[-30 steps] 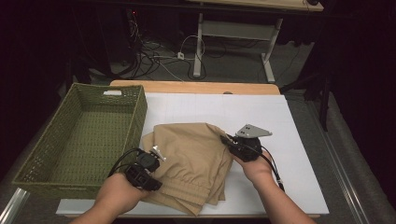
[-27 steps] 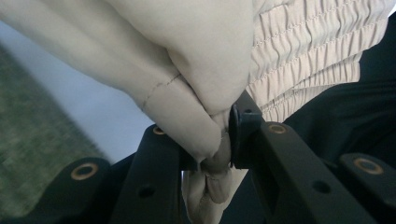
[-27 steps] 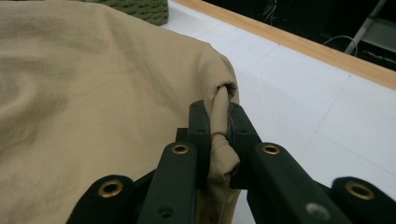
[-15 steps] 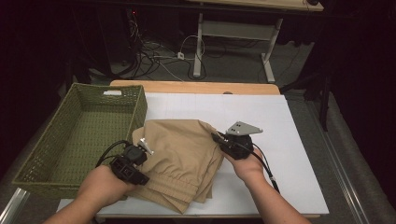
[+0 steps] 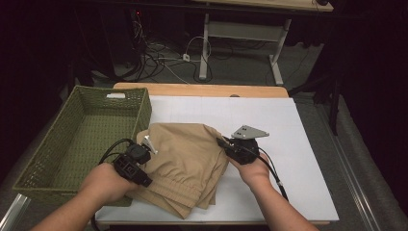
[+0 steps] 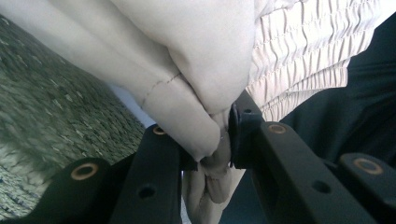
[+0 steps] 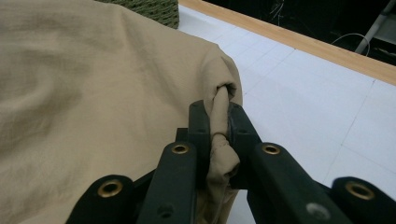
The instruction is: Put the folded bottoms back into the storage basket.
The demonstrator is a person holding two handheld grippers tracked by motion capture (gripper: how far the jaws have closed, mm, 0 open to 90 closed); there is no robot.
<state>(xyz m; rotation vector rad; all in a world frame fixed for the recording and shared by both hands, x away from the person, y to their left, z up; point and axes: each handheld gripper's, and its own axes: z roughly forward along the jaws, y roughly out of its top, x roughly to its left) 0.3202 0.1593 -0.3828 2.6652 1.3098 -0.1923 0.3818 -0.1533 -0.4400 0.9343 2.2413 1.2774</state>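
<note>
Tan folded trousers (image 5: 185, 163) pinched by both tools, left (image 6: 219, 140) and right (image 7: 219, 135): lift level toward basket (image 5: 72, 144), frame left.

Folded tan trousers (image 5: 185, 163) (beside the green basket (image 5: 82, 139)) are gripped by left gripper (image 5: 146, 144) and right gripper (image 5: 222, 143).

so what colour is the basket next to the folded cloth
Olive green woven basket, clearest in the high view.

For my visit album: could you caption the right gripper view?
Right tool pinching a fold of folded tan cloth garment above the white table.
</note>
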